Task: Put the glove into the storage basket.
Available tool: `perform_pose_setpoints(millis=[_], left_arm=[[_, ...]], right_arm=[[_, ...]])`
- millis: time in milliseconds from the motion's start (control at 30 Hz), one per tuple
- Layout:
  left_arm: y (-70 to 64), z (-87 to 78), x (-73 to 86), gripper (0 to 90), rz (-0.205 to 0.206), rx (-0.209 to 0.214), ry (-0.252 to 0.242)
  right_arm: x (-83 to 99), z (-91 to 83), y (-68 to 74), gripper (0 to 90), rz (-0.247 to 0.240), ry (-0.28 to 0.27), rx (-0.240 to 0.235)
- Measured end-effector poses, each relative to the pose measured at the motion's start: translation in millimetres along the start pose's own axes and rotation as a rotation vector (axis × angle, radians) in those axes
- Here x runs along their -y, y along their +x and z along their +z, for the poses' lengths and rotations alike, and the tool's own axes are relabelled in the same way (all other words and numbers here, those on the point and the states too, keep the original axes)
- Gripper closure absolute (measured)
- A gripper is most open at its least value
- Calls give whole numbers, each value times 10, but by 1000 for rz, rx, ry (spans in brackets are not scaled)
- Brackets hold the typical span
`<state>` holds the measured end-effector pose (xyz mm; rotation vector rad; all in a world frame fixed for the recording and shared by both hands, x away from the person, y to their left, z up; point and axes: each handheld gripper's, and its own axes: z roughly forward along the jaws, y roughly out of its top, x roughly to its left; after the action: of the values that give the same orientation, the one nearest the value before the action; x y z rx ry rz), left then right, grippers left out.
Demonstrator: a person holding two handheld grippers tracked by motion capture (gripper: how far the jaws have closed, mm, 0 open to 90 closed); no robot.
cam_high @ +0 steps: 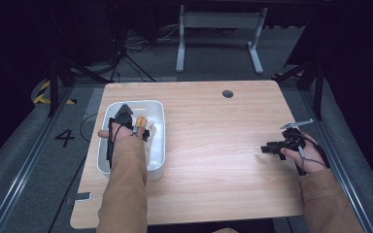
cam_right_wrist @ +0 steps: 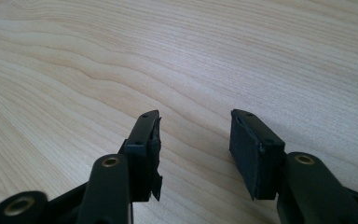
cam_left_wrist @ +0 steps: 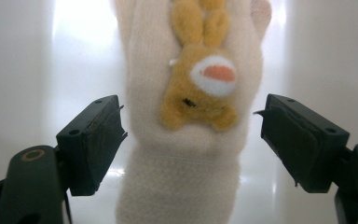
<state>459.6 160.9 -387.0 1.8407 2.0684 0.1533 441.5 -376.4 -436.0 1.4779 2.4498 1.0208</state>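
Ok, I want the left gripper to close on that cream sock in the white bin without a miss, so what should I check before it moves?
1. Left gripper jaws open wide: ok.
2. Cream sock sits between the jaws, roughly centred: ok.
3. Pads clear of the sock on both sides: ok.
4. The sock's orange rabbit figure lies beyond the jaw line, so the pads meet plain knit: ok.
5. Depth above the white bin floor: cannot tell.
6. Right gripper, open over bare table, away from the bin: ok.
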Motion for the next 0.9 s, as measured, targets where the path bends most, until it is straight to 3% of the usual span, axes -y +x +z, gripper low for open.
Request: perform_pose_setpoints(millis=[133, 300, 500, 733, 767, 900], left_arm=[[-8, -123, -10, 225, 20, 13, -60], [-37, -267, 19, 226, 81, 31, -120], [-85, -378, 80, 261, 146, 94, -152], [-148, -512, 132, 261, 231, 143, -235], [-169, -521, 148, 261, 261, 160, -253], [-259, -552, 223, 266, 313, 219, -279]], right_arm=[[-16, 20, -1, 534, -3, 2, -2], [-24, 29, 6, 534, -5, 3, -3], [-16, 14, 9, 534, -10, -2, 3], [-5, 2, 10, 532, -18, -5, 1], [-3, 0, 8, 531, -20, -9, 3], [7, -14, 5, 530, -18, -17, -1]])
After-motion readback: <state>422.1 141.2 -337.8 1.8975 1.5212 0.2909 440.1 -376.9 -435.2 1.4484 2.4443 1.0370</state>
